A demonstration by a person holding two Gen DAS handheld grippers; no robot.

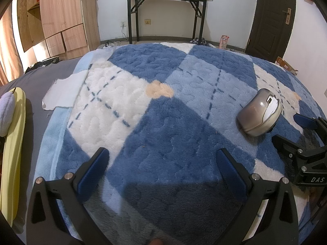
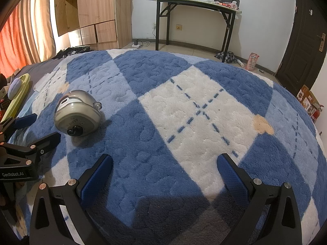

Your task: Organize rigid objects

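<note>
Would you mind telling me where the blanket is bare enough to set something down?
The blanket is bare ahead of the open right gripper, out to its far edge. Ahead of the open left gripper, the middle up to the white cloth is free too. It is crowded only between the grippers, around the grey round device.

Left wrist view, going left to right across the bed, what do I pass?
Yellow tray → white cloth → peach patch on the blanket → silver round gadget → the right tool, open.
</note>
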